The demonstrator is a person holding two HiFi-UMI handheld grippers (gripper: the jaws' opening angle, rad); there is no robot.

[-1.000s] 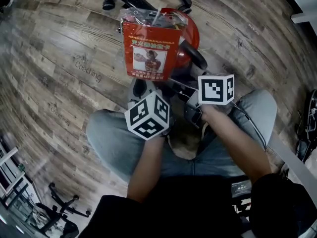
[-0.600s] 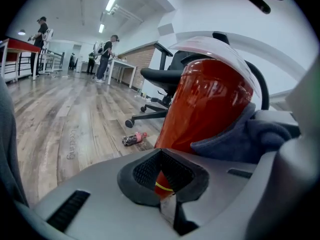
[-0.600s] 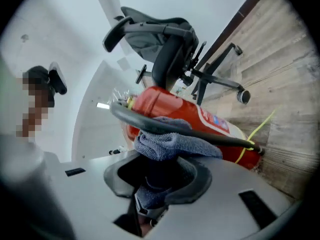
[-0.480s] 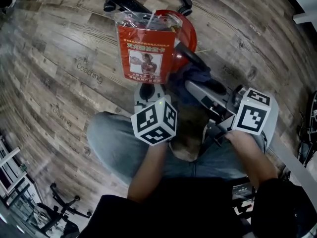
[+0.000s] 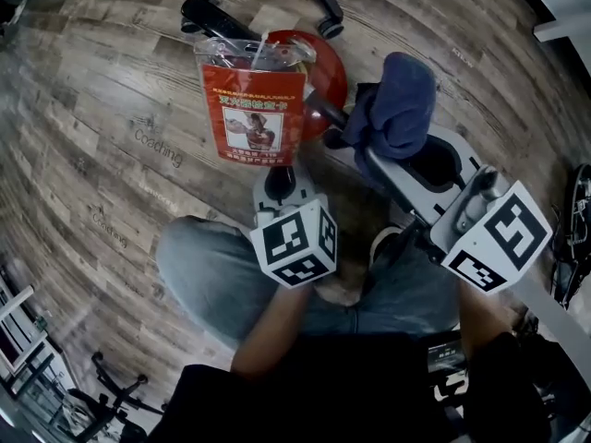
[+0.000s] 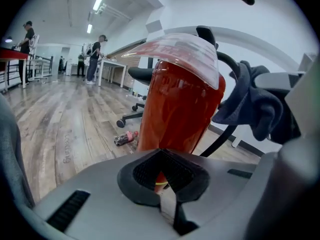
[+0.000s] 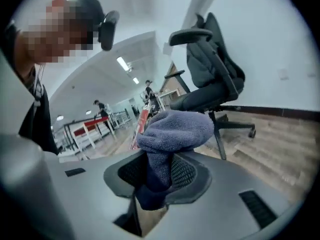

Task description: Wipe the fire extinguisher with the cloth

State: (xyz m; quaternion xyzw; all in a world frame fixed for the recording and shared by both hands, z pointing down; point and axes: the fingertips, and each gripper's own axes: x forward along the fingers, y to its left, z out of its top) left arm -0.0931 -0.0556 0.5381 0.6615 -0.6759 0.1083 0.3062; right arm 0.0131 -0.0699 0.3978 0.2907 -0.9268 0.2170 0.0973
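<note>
Two jaws of the right gripper (image 5: 374,150) (image 7: 152,179) are clamped on the blue cloth (image 5: 399,107) (image 7: 167,134), which is held up just beside the extinguisher (image 5: 325,70) (image 6: 180,109), on its right. The left gripper (image 5: 277,185) (image 6: 167,189) points at the extinguisher's lower part, jaws together and empty. The red extinguisher stands on the wooden floor (image 5: 111,109), and a red card (image 5: 252,111) hangs against it.
</note>
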